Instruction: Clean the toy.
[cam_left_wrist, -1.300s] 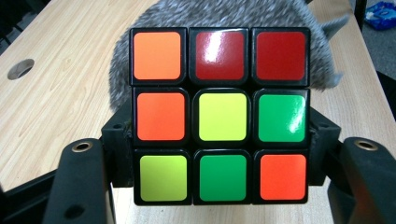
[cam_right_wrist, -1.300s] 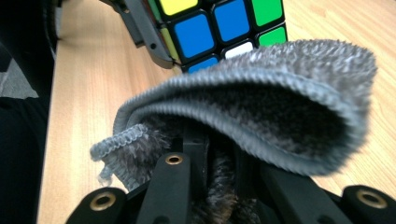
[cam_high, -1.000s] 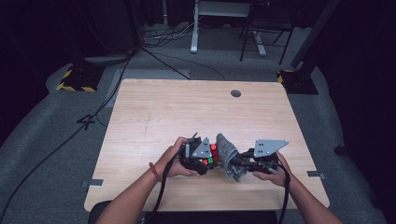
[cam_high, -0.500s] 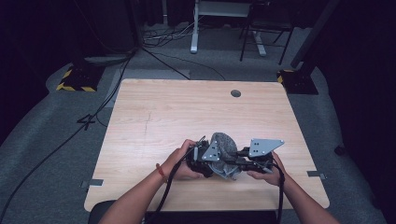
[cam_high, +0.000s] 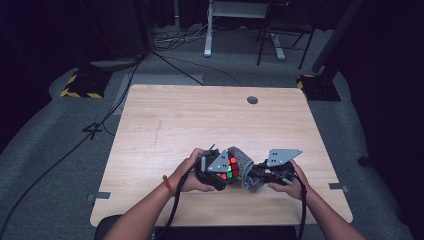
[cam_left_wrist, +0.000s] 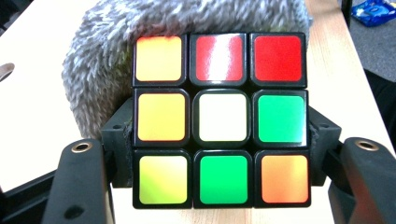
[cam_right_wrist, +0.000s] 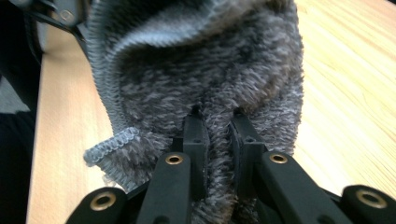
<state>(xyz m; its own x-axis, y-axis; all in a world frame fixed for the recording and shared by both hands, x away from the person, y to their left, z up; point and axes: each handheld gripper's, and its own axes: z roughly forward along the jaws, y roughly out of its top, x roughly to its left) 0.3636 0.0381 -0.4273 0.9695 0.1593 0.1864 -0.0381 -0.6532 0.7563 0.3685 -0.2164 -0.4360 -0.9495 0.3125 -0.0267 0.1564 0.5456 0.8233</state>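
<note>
A colour-tiled puzzle cube (cam_left_wrist: 223, 119) sits between the two black jaws of my left gripper (cam_left_wrist: 219, 144), which is shut on its sides. The face toward the camera has a white centre tile with red, green, orange and yellow tiles around it. A fluffy grey cloth (cam_left_wrist: 102, 70) lies against the cube's far side. My right gripper (cam_right_wrist: 218, 126) is shut on a fold of that cloth (cam_right_wrist: 210, 65). In the high view the cube (cam_high: 230, 167), cloth (cam_high: 245, 170), left gripper (cam_high: 220, 172) and right gripper (cam_high: 257, 175) meet near the table's front edge.
The light wooden table (cam_high: 200, 120) stretches away bare beyond the hands, with a round cable hole (cam_high: 252, 100) at the back right. Cables and desk legs stand on the grey floor behind. A blue item (cam_left_wrist: 376, 11) lies off the table's side.
Half a second ago the cloth sat over the cube and hid its tiles. Now the cloth has slid back to the right and the coloured tiles show again. Both hands stayed nearly in place.
</note>
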